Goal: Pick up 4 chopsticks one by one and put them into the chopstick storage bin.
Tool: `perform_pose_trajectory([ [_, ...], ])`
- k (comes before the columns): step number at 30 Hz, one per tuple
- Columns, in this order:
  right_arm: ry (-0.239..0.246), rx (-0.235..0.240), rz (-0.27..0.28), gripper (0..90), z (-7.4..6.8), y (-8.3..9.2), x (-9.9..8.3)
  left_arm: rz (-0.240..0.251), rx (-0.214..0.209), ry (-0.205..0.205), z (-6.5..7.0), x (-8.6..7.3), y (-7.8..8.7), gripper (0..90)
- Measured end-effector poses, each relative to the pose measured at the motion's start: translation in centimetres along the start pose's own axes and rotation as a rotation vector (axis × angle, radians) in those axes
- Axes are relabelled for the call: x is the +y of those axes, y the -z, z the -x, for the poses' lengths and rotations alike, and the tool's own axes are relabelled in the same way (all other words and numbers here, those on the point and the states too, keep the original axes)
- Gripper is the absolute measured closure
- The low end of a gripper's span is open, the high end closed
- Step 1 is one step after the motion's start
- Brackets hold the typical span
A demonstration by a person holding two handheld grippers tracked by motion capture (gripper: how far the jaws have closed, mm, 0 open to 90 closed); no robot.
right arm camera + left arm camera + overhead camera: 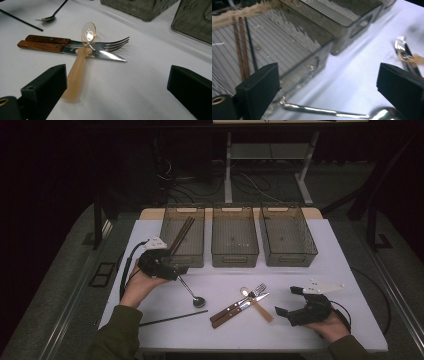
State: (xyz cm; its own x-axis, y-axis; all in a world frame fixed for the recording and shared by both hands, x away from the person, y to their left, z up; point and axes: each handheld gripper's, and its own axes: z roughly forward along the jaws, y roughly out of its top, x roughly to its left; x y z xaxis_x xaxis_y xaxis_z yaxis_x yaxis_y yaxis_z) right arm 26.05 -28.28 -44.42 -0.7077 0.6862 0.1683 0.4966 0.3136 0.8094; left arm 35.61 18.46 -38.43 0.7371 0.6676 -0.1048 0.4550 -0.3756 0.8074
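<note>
Sorting cutlery into bins: chopsticks dropped, ladle looks next.

Nearest me, my right gripper (284,312) rests with jaws spread and empty, just right of the fork (239,302), knife (241,307) and amber spoon (253,302). One black chopstick (173,318) lies left of that pile. Farther up, my left gripper (181,270), jaws wide and empty, hangs at the left bin (183,236) holding chopsticks (180,236); I'd swing it down onto the ladle (191,293).
</note>
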Motion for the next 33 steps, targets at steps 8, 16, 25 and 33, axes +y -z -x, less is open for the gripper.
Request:
perform_pose_trajectory([
  [8,0.005,0.000,0.004,2.3,0.0,0.1,0.0,-0.019,-0.033,-0.038,2.1,-2.6,1.2,0.3],
  [16,0.002,-0.002,0.002,2.3,-0.1,0.1,0.0,-0.016,-0.024,-0.075,3.6,-4.9,2.8,4.3],
  [25,0.003,-0.003,0.002,2.3,-0.1,0.2,0.0,-0.016,-0.047,-0.069,4.5,-7.1,4.5,25.1],
  [33,0.003,-0.003,0.000,2.3,-0.1,0.2,0.0,-0.054,-0.110,-0.068,4.4,-8.8,5.4,52.5],
])
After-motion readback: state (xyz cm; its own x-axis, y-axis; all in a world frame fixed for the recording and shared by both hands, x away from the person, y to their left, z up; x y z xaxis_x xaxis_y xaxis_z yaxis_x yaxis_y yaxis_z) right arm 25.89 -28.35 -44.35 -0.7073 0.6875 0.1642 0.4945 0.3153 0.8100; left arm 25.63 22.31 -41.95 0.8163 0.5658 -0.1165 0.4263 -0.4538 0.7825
